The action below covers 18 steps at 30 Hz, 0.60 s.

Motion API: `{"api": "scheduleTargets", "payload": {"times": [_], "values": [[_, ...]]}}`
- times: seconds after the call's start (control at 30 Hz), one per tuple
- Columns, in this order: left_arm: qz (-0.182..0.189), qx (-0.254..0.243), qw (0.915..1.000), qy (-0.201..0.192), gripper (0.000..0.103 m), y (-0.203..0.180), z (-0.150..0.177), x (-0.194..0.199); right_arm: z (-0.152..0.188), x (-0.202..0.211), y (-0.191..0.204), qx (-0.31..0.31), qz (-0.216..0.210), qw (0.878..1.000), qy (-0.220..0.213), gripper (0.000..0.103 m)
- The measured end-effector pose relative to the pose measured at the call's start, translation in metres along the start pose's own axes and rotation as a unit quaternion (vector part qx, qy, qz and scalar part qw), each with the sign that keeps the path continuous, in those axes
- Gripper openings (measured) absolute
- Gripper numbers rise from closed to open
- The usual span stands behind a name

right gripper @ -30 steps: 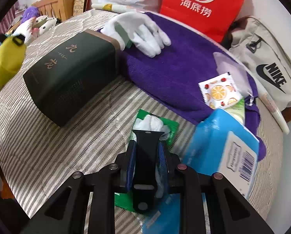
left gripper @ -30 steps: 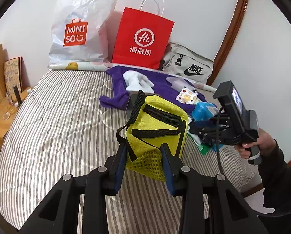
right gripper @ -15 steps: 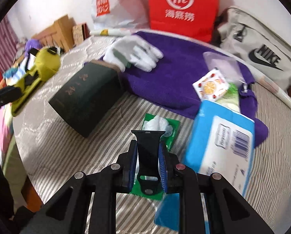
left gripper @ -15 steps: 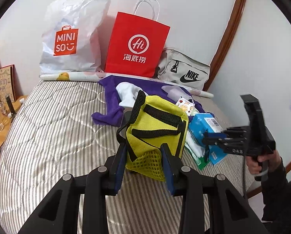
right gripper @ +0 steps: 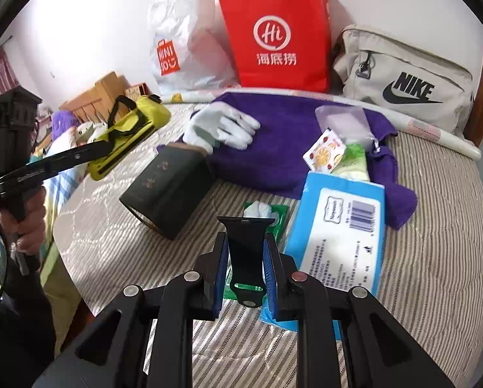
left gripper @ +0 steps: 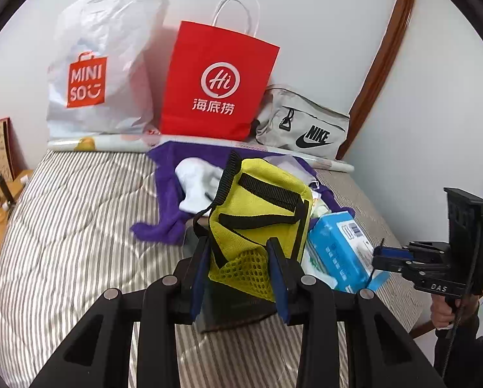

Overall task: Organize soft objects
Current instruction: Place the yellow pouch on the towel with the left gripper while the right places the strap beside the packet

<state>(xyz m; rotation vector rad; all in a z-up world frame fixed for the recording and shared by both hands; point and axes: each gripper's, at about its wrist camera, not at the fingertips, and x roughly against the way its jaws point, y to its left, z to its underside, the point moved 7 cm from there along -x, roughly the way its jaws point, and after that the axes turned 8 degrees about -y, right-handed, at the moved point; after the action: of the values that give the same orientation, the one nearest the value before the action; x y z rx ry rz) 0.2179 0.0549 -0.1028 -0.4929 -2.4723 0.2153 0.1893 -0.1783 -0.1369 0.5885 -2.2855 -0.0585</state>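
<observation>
The left gripper (left gripper: 239, 271) is clamped on the mesh end of a yellow fabric pouch with black straps (left gripper: 260, 207), held up off the striped quilted bed (left gripper: 79, 232). The right gripper (right gripper: 245, 270) stands narrow, pinching a black rubber watch strap (right gripper: 245, 245) above the bed's near edge.

By my reading the sorting is barely underway: two soft items are lifted, none visibly put away. Left lying are one purple towel (right gripper: 273, 135) toward the far edge, white gloves (right gripper: 225, 126) on it (how many I cannot tell), one blue wipes pack (right gripper: 338, 232), one green tissue packet (right gripper: 264, 210), one orange-print sachet (right gripper: 323, 150) and one dark box (right gripper: 167, 190). Along the far edge stand three bags: one white plastic bag (left gripper: 105, 64), one red paper bag (left gripper: 218, 84), one grey sling bag (left gripper: 302, 123)
</observation>
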Motion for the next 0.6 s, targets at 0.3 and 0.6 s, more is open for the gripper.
{"api": "scheduleTargets", "payload": {"times": [0.3, 0.6], "values": [[0.006, 0.001, 0.9998, 0.02, 0.033, -0.006, -0.018, -0.021, -0.028, 0.015, -0.023, -0.02, 0.015, 0.999, -0.038, 0.021], [-0.002, -0.007, 0.9995, 0.03, 0.033, -0.007, -0.03, -0.041, -0.062, 0.007, -0.046, -0.028, 0.023, 0.998, -0.06, 0.021]]}}
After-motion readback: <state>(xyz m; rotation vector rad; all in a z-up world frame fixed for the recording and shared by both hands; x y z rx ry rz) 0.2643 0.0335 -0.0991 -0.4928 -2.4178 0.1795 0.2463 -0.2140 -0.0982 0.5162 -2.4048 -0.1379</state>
